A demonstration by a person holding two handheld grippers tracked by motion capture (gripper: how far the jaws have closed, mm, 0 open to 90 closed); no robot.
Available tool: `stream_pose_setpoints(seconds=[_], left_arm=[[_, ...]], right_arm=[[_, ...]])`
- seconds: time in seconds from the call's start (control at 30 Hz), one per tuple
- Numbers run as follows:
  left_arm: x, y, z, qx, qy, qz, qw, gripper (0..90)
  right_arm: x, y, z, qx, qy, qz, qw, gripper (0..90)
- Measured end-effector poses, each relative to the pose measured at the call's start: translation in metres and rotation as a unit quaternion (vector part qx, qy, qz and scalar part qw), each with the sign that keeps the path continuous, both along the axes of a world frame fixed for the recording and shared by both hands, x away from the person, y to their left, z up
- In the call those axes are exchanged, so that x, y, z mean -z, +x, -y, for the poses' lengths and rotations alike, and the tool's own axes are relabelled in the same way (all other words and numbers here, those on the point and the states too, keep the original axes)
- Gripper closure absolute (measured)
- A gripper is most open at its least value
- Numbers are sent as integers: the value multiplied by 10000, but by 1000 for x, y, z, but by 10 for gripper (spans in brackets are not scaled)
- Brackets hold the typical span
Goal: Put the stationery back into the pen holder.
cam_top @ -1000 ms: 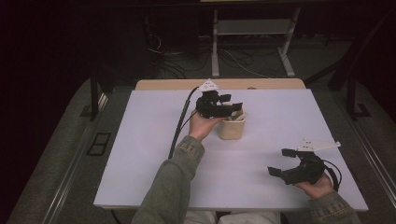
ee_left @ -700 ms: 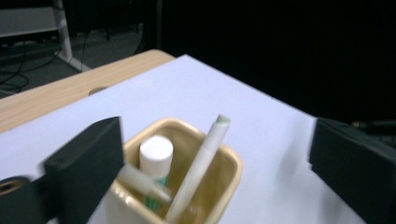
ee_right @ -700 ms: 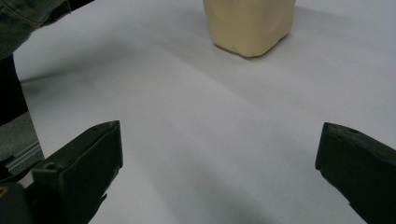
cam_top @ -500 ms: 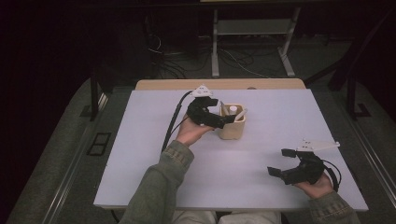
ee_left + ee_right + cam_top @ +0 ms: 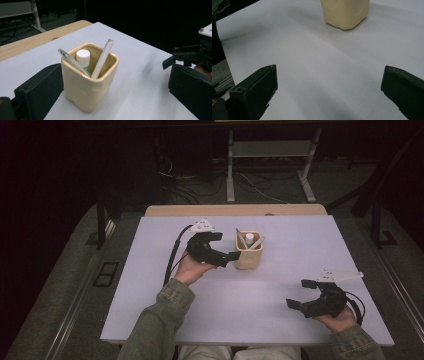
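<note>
left gripper (image 5: 226, 251) jaws have just been opening — now spread wide, drawn back off the beige cup (image 5: 249, 251), which stands upright with its pens; release judged complete. right gripper (image 5: 303, 293) rests agape, empty.

Glossy cream ceramic cup (image 5: 88, 82), matt white table (image 5: 280, 290) with pale wooden edge (image 5: 235, 210), matt black plastic jaws.

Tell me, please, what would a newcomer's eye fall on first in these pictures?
Most likely the cream holder, alone near the middle of the pale table, with a white-capped tube and two slim sticks leaning inside it. Next, the left gripper, just beside the holder on its left with jaws wide apart and free of it. The right gripper rests open near the table's front right.
</note>
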State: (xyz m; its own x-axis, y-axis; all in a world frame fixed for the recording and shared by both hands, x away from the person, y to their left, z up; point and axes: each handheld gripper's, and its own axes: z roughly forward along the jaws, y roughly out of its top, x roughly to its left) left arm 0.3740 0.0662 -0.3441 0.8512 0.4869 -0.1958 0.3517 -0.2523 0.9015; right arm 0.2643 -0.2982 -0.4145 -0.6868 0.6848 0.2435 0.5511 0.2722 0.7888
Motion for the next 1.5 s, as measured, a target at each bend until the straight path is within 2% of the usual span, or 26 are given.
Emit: stream_pose_setpoints(seconds=[0.37,0.63,1.17,1.5], left_arm=[[7,-18,-23,-19,123,-48,9999,0],[15,-29,-43,-160,74,-147,9997,0],[30,-56,-75,-325,147,-275,9990,0],[54,-78,-97,-489,121,-456,9977,0]], right_arm=[[0,0,0,2,-15,-11,10000,4],[1,0,0,-4,-38,13,10000,4],[1,0,0,44,-43,4,10000,4],[1,0,0,44,-64,-13,10000,4]])
